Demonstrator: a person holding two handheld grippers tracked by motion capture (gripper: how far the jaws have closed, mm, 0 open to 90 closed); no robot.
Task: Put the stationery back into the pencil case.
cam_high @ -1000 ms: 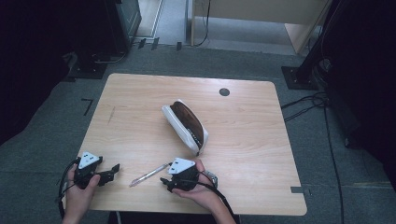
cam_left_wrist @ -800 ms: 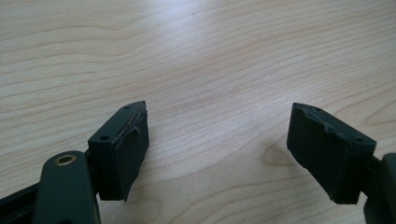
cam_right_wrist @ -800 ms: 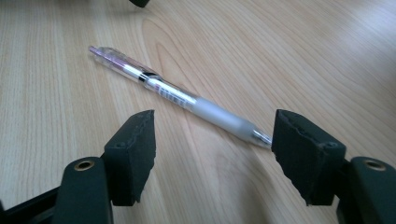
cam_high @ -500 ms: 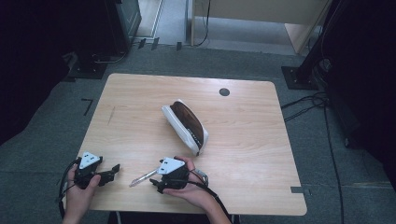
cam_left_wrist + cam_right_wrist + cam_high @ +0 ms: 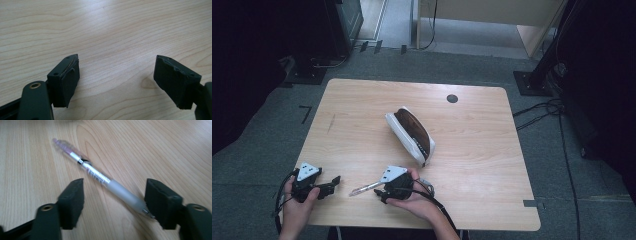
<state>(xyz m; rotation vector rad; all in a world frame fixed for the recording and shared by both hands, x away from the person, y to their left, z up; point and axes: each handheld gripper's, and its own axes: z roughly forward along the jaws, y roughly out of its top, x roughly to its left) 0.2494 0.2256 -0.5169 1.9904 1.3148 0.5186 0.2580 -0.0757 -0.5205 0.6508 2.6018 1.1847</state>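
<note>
From above, we see a wooden counter (image 5: 362,105) with a white pouch (image 5: 411,134) lying near its middle. At the near edge, our left tongs (image 5: 332,181) rest apart from a pen (image 5: 366,188), which lies between both tongs; our right tongs (image 5: 380,194) sit at its nearer end.

Along the left tongs (image 5: 116,72), the jaws stand wide apart over bare wood, holding nothing.

Along the right tongs (image 5: 113,195), the jaws have just been closing. The pen (image 5: 100,178) lies slantwise between them, its tip at the right jaw, not clamped.
</note>
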